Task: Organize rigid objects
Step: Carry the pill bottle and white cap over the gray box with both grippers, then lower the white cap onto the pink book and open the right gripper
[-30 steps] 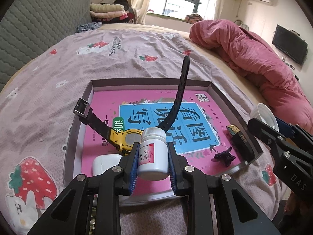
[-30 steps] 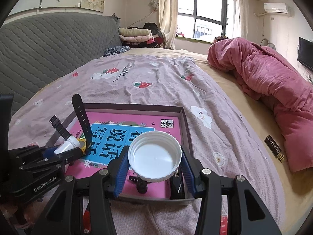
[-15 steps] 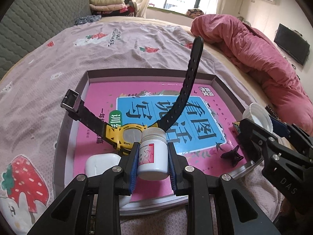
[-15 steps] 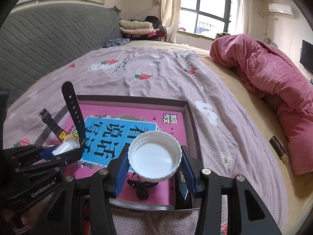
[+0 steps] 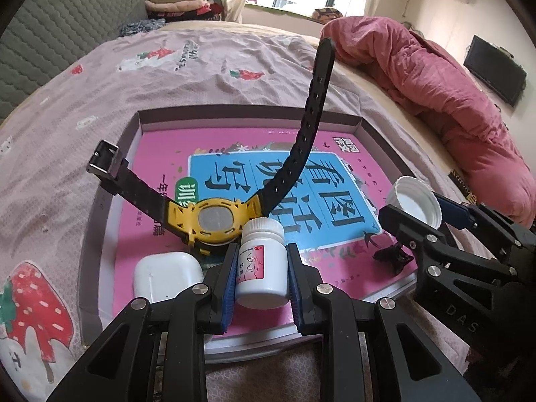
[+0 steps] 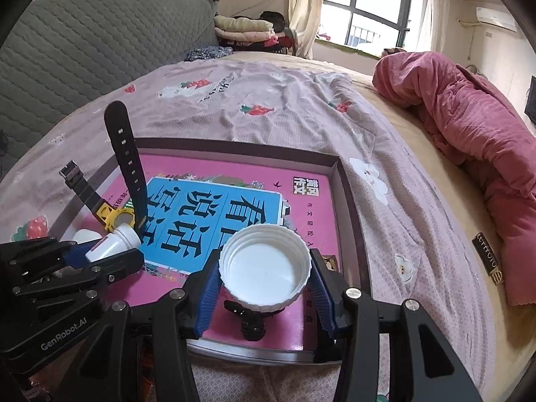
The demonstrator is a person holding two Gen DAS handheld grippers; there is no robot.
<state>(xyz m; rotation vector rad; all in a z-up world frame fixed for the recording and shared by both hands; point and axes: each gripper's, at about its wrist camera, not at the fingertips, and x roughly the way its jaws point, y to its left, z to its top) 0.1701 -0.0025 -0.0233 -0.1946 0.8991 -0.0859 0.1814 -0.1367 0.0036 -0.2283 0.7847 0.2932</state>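
The left gripper [image 5: 261,279] clamps a white pill bottle [image 5: 262,263] over the tray's [image 5: 100,201] near edge; the right gripper [image 6: 264,288] squeezes a white cap [image 6: 264,266], open side up, above the tray.

I see both views bright and evenly lit by daylight from the window [image 6: 365,16] at the top of the frame, its panes blown out white. Shadows stay soft. Fisheye bending curves the edges; corners go black. Focus is sharp.
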